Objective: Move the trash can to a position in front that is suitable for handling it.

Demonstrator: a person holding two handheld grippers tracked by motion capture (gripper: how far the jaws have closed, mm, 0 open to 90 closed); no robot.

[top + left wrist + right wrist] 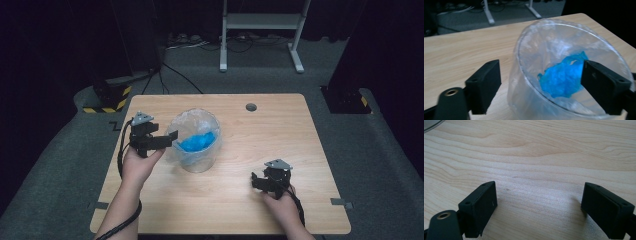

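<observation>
1. A clear round container (196, 142) stands on the wooden table (280, 150), left of centre and nearer the far edge than the near one. It is lined with a thin clear plastic bag (541, 42) whose top folds over the rim, and a crumpled blue item (197, 141) lies inside at the bottom.
2. The left gripper (170, 141) is held at the container's left side. In the left gripper view its jaws straddle the rim, one outside the wall and one over the inside. They stand fairly wide, and neither pad visibly presses on the rim or the liner.
3. The right gripper (256, 181) rests low over bare wood near the right front of the table, well apart from the container, with its jaws spread wide and nothing between them.
4. The container looks stiff, smooth and probably slippery. The liner looks light, soft and easy to tear or pull loose.
5. The folded liner edge at the rim seems the best place to pinch. A grip on the wall alone might slide or tip the container.
</observation>
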